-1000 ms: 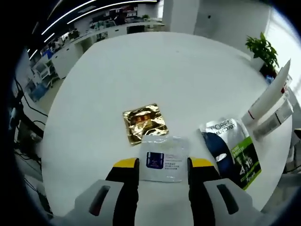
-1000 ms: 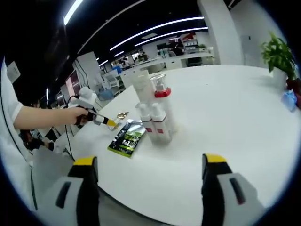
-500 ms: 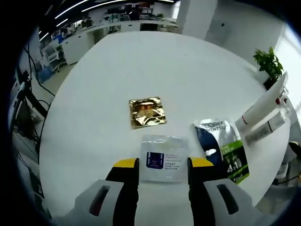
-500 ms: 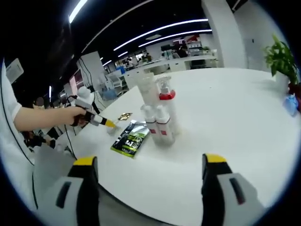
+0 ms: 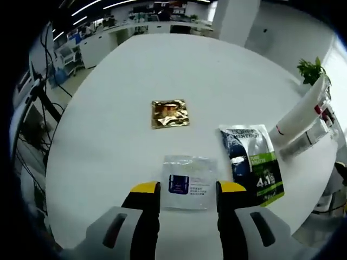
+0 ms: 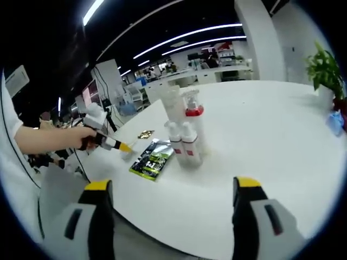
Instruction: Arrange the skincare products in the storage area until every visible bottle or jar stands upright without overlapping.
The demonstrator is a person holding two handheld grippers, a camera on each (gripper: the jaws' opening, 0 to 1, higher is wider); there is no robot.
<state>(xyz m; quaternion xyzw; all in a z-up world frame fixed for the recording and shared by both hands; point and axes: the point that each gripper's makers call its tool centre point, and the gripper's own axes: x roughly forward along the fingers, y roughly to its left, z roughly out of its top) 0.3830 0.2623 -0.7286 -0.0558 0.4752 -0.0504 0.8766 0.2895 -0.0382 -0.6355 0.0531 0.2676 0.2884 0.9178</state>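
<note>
In the left gripper view, the round white table (image 5: 108, 108) is carrying three flat packets. Farthest left, a crinkled gold foil sachet (image 5: 169, 113) is lying flat, well apart from the others. Nearer the camera, a clear plastic sachet with a dark blue square label (image 5: 188, 181) is lying flat, and the left gripper (image 5: 187, 189) is sitting with its yellow-tipped jaws spread to either side of the sachet's near edge; I cannot tell whether the tips are touching it, but they are not pinching it. To the right, a silver, dark blue and green printed sachet (image 5: 251, 162) is lying flat, just beside the clear one without overlapping it. Farther right, at the table's edge, a tall white tube with a red band (image 5: 301, 112) and a white bottle (image 5: 312, 137) are appearing slanted in this rolled view.

In the right gripper view, a person's hand (image 6: 81, 138) at the left is holding the left gripper over the table near the green sachet (image 6: 152, 160). Right of that sachet, the skincare bottles are standing upright in a tight cluster: two small white bottles with red labels (image 6: 184, 143) in front, touching each other, a clear bottle with a red pump collar (image 6: 194, 111) behind, and a tall white tube (image 6: 171, 103) beside it. The right gripper (image 6: 173, 187) is hanging open above the table's near edge, jaws wide apart with nothing between them. A green potted plant (image 6: 322, 70) is standing far right.
</note>
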